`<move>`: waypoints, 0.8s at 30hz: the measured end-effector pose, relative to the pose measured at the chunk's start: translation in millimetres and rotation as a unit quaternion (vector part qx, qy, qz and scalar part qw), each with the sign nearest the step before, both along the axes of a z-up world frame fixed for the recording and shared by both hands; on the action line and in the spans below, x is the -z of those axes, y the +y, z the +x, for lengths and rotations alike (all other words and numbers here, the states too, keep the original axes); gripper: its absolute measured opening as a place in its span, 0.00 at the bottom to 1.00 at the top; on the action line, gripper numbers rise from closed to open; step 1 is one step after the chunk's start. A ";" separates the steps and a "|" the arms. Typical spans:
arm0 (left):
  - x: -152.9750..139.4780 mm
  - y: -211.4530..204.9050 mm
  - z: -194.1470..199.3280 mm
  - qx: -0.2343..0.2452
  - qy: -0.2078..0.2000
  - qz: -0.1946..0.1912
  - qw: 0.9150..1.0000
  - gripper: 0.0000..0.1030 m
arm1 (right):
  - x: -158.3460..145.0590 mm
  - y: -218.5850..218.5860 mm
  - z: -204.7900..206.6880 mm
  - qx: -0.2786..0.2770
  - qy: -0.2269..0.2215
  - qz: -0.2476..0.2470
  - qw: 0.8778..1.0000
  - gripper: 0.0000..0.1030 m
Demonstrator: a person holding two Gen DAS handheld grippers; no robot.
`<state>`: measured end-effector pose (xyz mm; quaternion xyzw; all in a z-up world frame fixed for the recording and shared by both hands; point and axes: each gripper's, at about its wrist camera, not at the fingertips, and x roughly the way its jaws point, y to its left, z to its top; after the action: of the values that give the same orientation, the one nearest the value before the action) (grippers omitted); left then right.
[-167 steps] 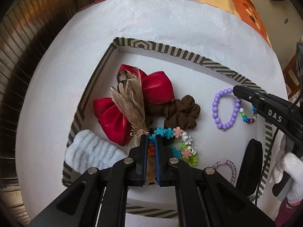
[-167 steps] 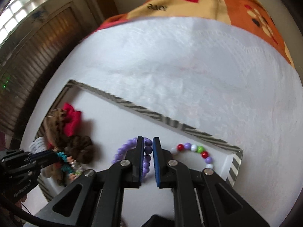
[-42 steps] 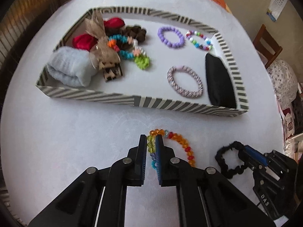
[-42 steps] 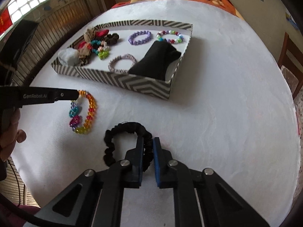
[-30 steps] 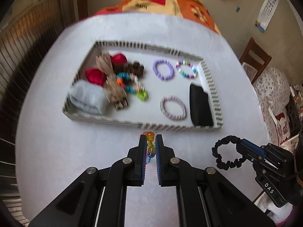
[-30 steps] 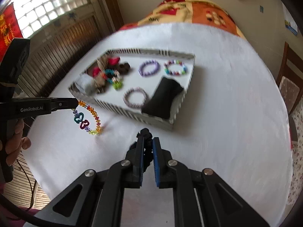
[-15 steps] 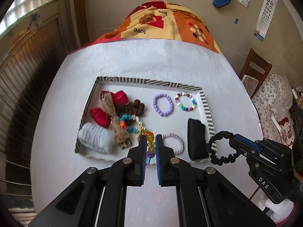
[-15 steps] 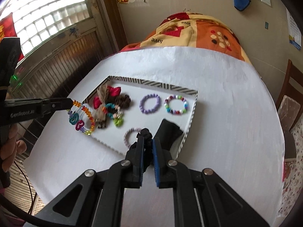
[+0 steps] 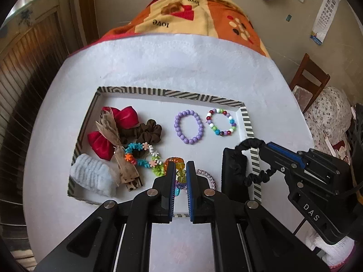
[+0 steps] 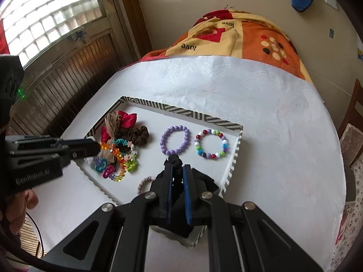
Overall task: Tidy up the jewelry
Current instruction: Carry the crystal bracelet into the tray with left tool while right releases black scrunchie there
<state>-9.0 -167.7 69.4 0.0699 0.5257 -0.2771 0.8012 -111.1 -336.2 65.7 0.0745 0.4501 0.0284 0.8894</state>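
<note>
A striped tray (image 9: 172,94) (image 10: 181,111) sits on the white table. My left gripper (image 9: 180,166) (image 10: 96,148) is shut on a multicolour bead bracelet (image 9: 179,170) (image 10: 113,161), held in the air over the tray's near side. My right gripper (image 10: 177,168) (image 9: 264,148) is shut on a black scrunchie (image 9: 247,158) (image 10: 174,159), held above the tray's right rim. In the tray lie a purple bead bracelet (image 9: 188,127) (image 10: 175,142), a mixed bead bracelet (image 9: 221,122) (image 10: 211,144), a pink woven bracelet (image 9: 207,176) (image 10: 145,182) and a black pouch (image 9: 231,176).
The tray's left half holds a red bow (image 9: 113,131), a brown scrunchie (image 9: 143,132), a flower bead band (image 9: 140,156) and a pale blue scrunchie (image 9: 93,176). An orange blanket (image 9: 199,15) covers the table's far end. A wooden chair (image 9: 310,79) stands to the right.
Both grippers have lifted their items off the table in front of the tray and carried them up and forward over the tray. Each stays shut on its item.
</note>
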 end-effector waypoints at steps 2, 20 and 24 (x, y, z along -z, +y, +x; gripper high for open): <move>4.4 -1.4 3.4 -0.003 0.005 0.002 1.000 0.00 | 3.2 -0.2 8.4 -0.003 0.003 0.004 1.000 0.09; 45.4 18.5 27.0 -0.051 0.058 0.011 0.997 0.01 | 34.0 10.8 58.6 -0.022 0.032 0.040 0.998 0.09; 59.8 33.5 30.9 -0.070 0.069 0.024 0.995 0.01 | 53.1 12.6 70.2 -0.020 0.053 0.045 0.997 0.09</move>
<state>22.0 -134.2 9.6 0.0333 0.5897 -0.2118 0.7786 -40.9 -323.6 12.6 0.1067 0.4959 0.0628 0.8595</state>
